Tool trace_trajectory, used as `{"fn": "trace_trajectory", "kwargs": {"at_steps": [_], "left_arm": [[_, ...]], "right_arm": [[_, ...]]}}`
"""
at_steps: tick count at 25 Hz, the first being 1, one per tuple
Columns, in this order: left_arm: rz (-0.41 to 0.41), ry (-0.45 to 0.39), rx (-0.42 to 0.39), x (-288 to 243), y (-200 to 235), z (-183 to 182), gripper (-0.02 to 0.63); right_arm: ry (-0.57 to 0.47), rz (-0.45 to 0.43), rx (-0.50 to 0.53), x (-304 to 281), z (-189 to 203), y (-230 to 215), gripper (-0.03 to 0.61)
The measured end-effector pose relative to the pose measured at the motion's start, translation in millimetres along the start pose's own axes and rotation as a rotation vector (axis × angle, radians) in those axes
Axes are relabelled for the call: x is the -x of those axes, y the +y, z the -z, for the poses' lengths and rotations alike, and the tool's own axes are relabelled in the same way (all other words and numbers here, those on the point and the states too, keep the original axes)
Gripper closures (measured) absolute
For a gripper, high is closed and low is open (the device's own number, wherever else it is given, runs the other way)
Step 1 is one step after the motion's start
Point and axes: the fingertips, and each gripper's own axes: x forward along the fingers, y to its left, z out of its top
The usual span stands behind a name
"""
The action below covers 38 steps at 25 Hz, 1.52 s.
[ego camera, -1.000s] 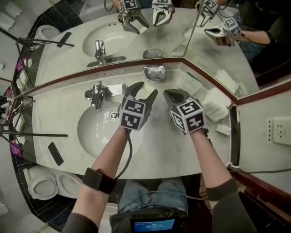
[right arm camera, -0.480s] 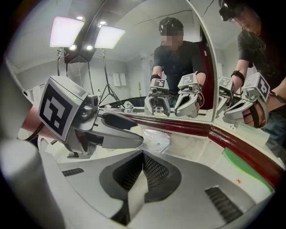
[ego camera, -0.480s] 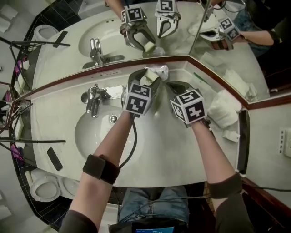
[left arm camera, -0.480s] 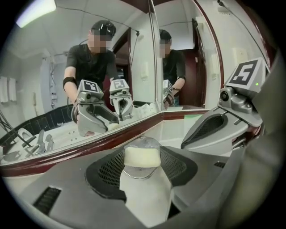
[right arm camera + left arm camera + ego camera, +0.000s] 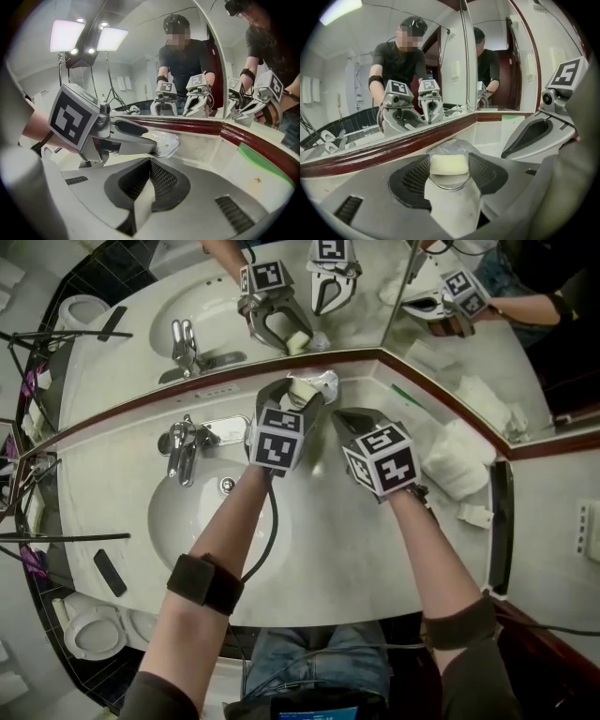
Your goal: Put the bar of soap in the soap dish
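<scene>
Holding the bar of soap (image 5: 449,165) over the soap dish (image 5: 454,146) in our left hand-held gripper (image 5: 449,169), jaws just opening slightly, right hand-held gripper (image 5: 150,164) closed and empty, we must only release it.

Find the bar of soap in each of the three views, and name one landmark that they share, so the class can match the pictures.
Head view: the bar of soap is top centre, between the left gripper's jaws, just under the mirror.
Left gripper view: centre, slightly below the middle, between the jaws.
Right gripper view: not visible; the left gripper's jaw covers it.
Shared landmark: the clear soap dish.
</scene>
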Motion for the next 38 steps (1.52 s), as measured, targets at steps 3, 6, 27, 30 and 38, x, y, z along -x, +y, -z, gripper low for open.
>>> {"fn": "trace_trajectory", "kwargs": {"at_steps": [3, 6, 27, 30, 38], "left_arm": [[-0.007, 0.003, -0.002, 1.2, -1.1, 3.6, 0.301], [-0.009, 0.007, -0.003, 5.6, -2.8, 7.4, 0.301], [0.034, -0.001, 0.022, 206.1, -70.2, -12.1, 0.613], [0.039, -0.011, 0.013, 233.5, -76.8, -6.3, 0.614], [0.036, -0.036, 0.040, 282.4, -92.5, 15.7, 0.614]], "right_arm": [[0.007, 0.000, -0.006, 0.5, 3.8, -0.8, 0.560], [0.010, -0.001, -0.009, 1.4, 6.8, 0.5, 0.560], [0.009, 0.000, 0.049, 123.9, -16.8, 97.6, 0.560], [0.000, -0.003, 0.049, 140.9, -11.7, 116.2, 0.560], [-0.012, -0.008, 0.041, 181.1, 14.3, 142.3, 0.560]]}}
